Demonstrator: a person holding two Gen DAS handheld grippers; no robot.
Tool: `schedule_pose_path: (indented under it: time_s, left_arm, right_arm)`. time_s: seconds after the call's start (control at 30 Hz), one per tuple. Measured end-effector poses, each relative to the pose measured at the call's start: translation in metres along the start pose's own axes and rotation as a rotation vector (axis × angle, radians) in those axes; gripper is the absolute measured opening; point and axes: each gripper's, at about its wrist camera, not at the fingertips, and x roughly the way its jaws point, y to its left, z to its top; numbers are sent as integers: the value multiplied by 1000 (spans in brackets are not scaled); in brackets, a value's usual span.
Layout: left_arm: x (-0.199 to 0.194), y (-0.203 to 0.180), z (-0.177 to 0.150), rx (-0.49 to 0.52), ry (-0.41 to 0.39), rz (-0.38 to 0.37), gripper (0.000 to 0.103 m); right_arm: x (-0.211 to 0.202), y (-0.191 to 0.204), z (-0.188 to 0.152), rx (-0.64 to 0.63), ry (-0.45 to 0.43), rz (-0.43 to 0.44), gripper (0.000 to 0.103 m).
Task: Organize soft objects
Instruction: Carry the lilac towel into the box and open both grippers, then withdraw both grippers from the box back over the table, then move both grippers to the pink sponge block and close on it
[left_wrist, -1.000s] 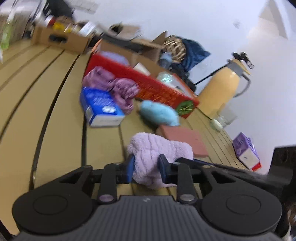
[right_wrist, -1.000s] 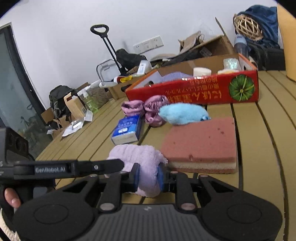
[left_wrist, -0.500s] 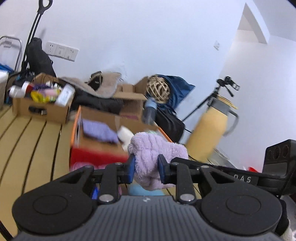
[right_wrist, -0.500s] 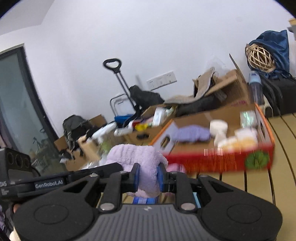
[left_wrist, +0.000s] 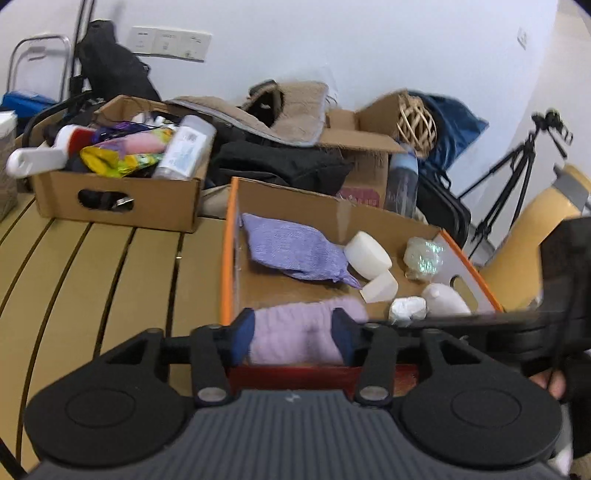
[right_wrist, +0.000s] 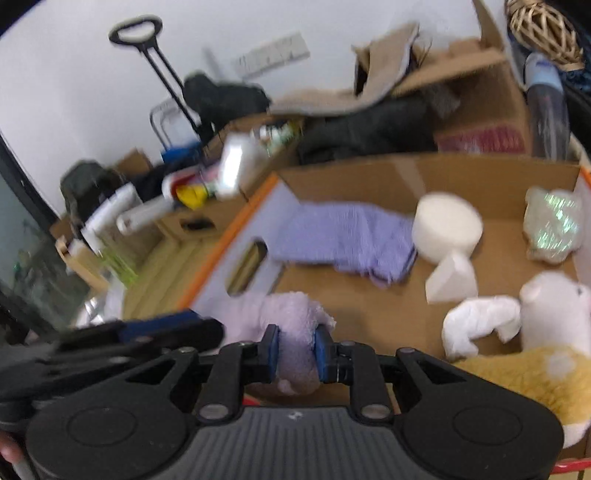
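Note:
A fluffy lilac towel (left_wrist: 291, 332) hangs between both grippers over the near edge of the orange-rimmed cardboard box (left_wrist: 227, 258). My left gripper (left_wrist: 293, 334) has its fingers spread wide with the towel filling the gap between them. My right gripper (right_wrist: 295, 350) is shut on the towel (right_wrist: 291, 325), pinching a fold of it. Inside the box lie a purple knit cloth (left_wrist: 291, 251), white foam pieces (left_wrist: 367, 254), a shiny crumpled wad (left_wrist: 423, 256), white soft lumps (right_wrist: 480, 325) and a yellow plush (right_wrist: 532, 380).
A cardboard box of bottles and packets (left_wrist: 118, 177) stands on the slatted wooden table (left_wrist: 92, 277) left of the orange box. More boxes, dark clothes, a wicker ball (left_wrist: 415, 123) and a tripod (left_wrist: 517, 166) crowd the back.
Both grippers lifted the lilac towel off the table and carried it forward over the orange-rimmed box. The left gripper's fingers have spread wider around it.

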Motion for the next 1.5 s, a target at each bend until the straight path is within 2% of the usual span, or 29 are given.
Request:
schedule_pose_path:
  time_s: [0.07, 0.13, 0.2, 0.27, 0.43, 0.5, 0.6, 0.73, 0.83, 1.0, 1.13, 1.2, 1.3, 1.37, 1.43, 1.5]
  left_arm:
    - [-9, 2, -1, -9, -18, -11, 49]
    - [-18, -2, -1, 10, -36, 5, 55]
    - [-32, -11, -1, 44, -57, 44, 63]
    - [-52, -18, -4, 71, -86, 55, 65]
    - [-120, -38, -17, 163, -171, 62, 84]
    - [-141, -46, -25, 217, -193, 81, 86]
    - [-168, -54, -39, 240, -193, 131, 86]
    - [-206, -72, -55, 249, -242, 133, 90]
    - [-237, -87, -81, 252, -286, 122, 95]
    - [-295, -105, -169, 255, -345, 101, 100]
    - [-342, -111, -239, 242, -398, 58, 103]
    - [-353, -110, -265, 250, -375, 34, 103]
    - [-352, -108, -284, 259, -320, 36, 103]
    - [-344, -106, -284, 252, -305, 44, 103]
    - [-336, -102, -279, 224, -298, 56, 103]
    - [-328, -99, -275, 205, -292, 54, 103]
  right_arm:
    - [10, 0, -6, -4, 49, 8, 29]
    - [15, 1, -8, -10, 57, 25, 41]
    - [9, 6, -9, -57, 35, -14, 48]
    - [-10, 15, -13, -97, -15, -41, 51]
    - [-103, 26, -28, -142, -158, -72, 64]
    - [-147, 28, -41, -177, -206, -103, 72]
    - [-206, 25, -63, -195, -273, -168, 75]
    - [-266, 19, -94, -151, -346, -213, 77]
    - [-300, 28, -131, -156, -401, -240, 77]
    - [-340, 60, -237, -254, -520, -293, 86]
    - [-358, 81, -317, -273, -541, -287, 87]
    - [-361, 86, -351, -253, -524, -300, 87]
    - [-364, 94, -388, -257, -490, -336, 87]
    - [-367, 96, -403, -256, -480, -314, 88]
    - [-365, 95, -405, -251, -476, -305, 88]
    - [-359, 93, -402, -247, -471, -330, 88]
